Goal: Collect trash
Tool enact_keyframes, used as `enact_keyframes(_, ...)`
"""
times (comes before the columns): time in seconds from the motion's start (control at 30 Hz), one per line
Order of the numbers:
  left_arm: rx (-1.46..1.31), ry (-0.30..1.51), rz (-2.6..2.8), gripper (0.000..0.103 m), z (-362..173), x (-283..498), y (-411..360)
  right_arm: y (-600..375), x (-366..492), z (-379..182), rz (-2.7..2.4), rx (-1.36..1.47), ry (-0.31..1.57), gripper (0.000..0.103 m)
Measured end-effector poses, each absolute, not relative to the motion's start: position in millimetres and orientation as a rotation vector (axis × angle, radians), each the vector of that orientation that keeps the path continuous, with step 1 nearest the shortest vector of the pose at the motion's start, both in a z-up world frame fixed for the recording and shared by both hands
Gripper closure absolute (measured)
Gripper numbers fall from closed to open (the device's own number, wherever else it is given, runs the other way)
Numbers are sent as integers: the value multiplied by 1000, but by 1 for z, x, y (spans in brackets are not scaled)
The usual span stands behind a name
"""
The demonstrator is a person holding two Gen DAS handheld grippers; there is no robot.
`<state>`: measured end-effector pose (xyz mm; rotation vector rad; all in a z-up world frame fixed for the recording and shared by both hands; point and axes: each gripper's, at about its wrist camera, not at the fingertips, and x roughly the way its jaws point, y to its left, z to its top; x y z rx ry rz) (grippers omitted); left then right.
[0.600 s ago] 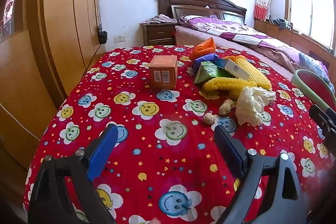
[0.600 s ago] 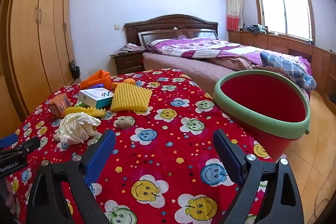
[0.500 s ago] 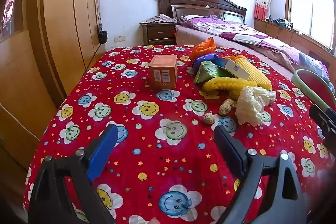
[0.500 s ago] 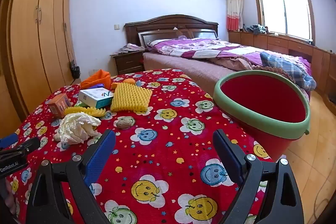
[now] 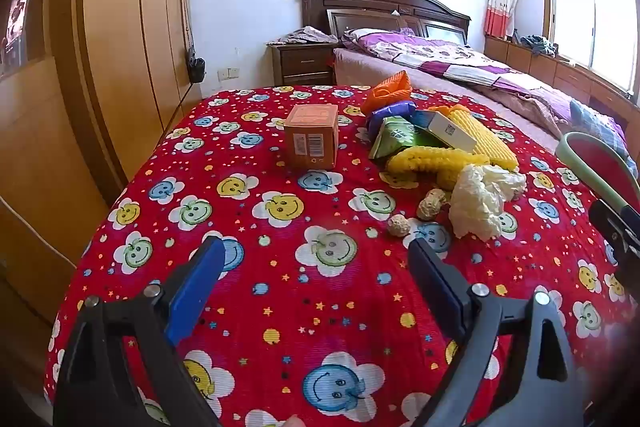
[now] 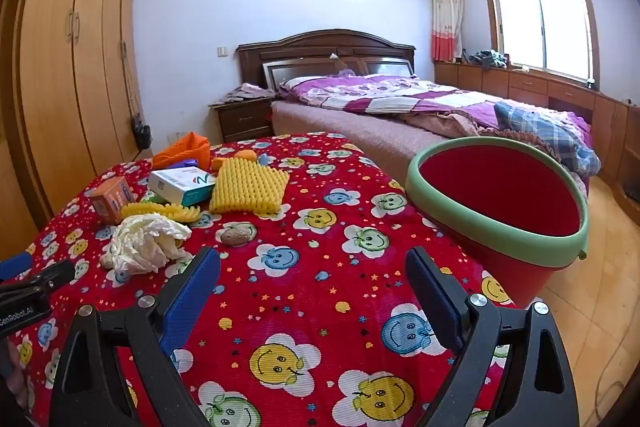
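From the left wrist, the left gripper (image 5: 314, 267) hangs above the red smiley tablecloth (image 5: 280, 307) with its blue pads spread wide and nothing between them. The trash lies ahead and to the right in a loose heap: a crumpled tissue (image 5: 482, 201), two small nut shells (image 5: 416, 213) just beside it, yellow foam netting (image 5: 436, 159), a green packet (image 5: 396, 137) and an orange carton (image 5: 312, 137) standing apart. The tissue looks feather-light and soft (it should squash flat under any squeeze), so pinching its bunched middle seems safest. From the right wrist, the right gripper (image 6: 314, 267) is equally wide and empty, hovering over the cloth. The tissue (image 6: 146, 241) sits to its left, while the red bucket (image 6: 500, 207) with a green rim stands at the table's right edge, well apart from the heap.
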<state>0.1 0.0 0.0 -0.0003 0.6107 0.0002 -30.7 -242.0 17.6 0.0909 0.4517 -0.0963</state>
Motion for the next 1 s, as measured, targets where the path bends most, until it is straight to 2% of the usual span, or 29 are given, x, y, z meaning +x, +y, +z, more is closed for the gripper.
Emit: enact_keyframes(1.0, -3, 610, 0, 10, 0, 0, 0, -241, -31, 18, -99, 82, 448, 9)
